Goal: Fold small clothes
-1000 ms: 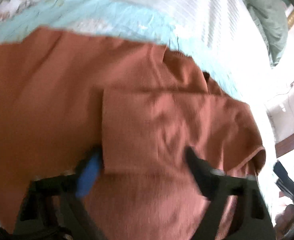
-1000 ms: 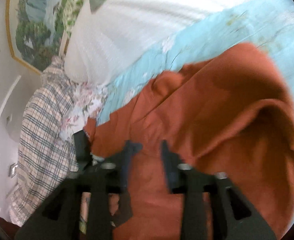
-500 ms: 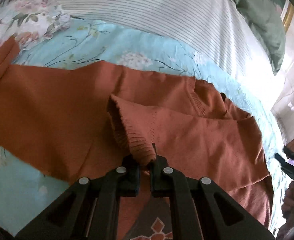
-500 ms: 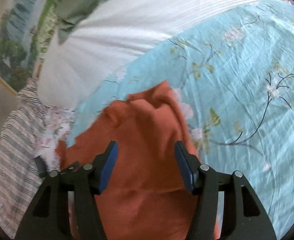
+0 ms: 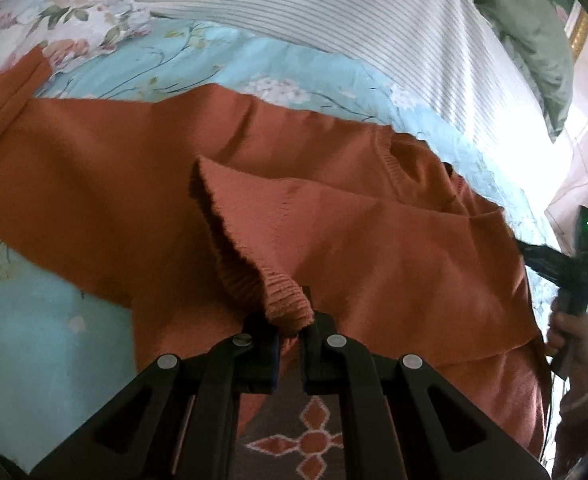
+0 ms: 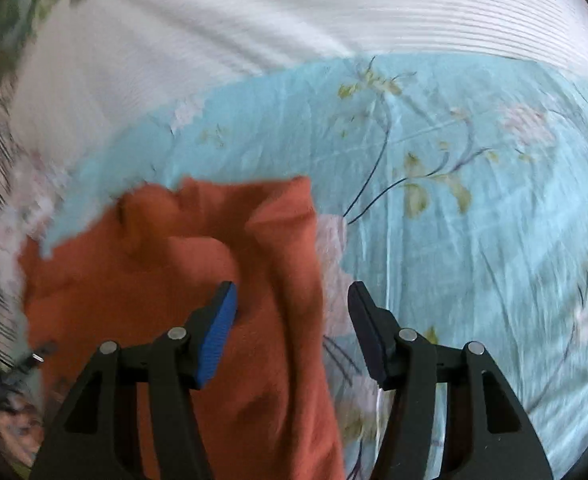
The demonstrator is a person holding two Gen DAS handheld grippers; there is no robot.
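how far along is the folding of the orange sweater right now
Early. One sleeve already lies across the orange sweater. The left tongs pinch its ribbed cuff; the right tongs are open above the sweater's edge. The body folds remain.

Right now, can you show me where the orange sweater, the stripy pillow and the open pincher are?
sweater (image 5: 106, 184), left wrist view, on its flat body.
pillow (image 5: 333, 20), left wrist view, on its striped front.
right gripper (image 6: 292, 300), right wrist view, midway between its open fingertips.
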